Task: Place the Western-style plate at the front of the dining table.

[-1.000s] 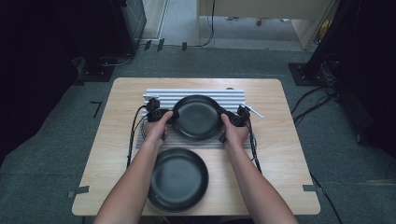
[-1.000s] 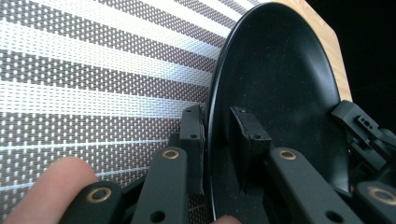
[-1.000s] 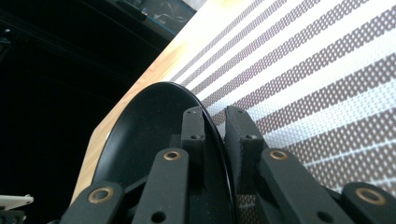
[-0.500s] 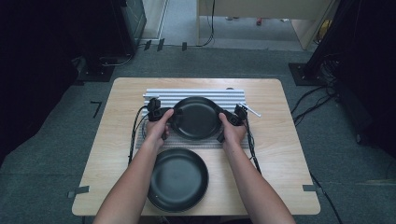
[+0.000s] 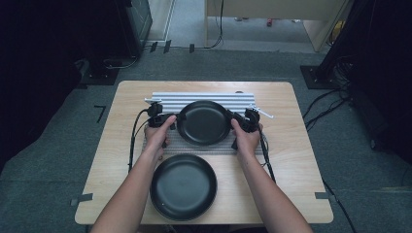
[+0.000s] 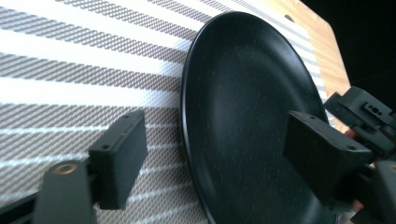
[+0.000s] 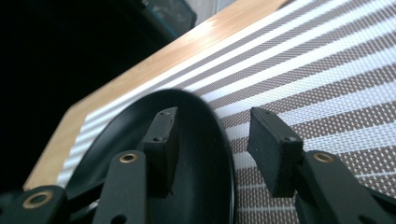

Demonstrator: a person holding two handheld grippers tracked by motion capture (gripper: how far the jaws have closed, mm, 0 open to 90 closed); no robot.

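A black plate [image 5: 203, 123] lies on the striped placemat [image 5: 204, 98], its dark inside showing in the left gripper view [image 6: 247, 116] and the right gripper view [image 7: 140, 154]. My left gripper [image 5: 174, 119] is at its left rim and my right gripper [image 5: 234, 121] at its right rim. Both pairs of jaws have just been opening. In the left gripper view the left gripper [image 6: 219, 158] straddles the rim with a gap on each side. The right gripper [image 7: 217, 144] also stands open, the rim between its pads but untouched. A second black plate [image 5: 183, 186] sits nearer me on the table.
The wooden table [image 5: 291, 145] has bare wood to the left and right of the mat. Cables [image 5: 132, 141] trail from both grippers across the tabletop. Dark equipment and floor cables surround the table.
Little differs in the high view: the plate stays in the same spot on the mat and both hands stay at its rim.
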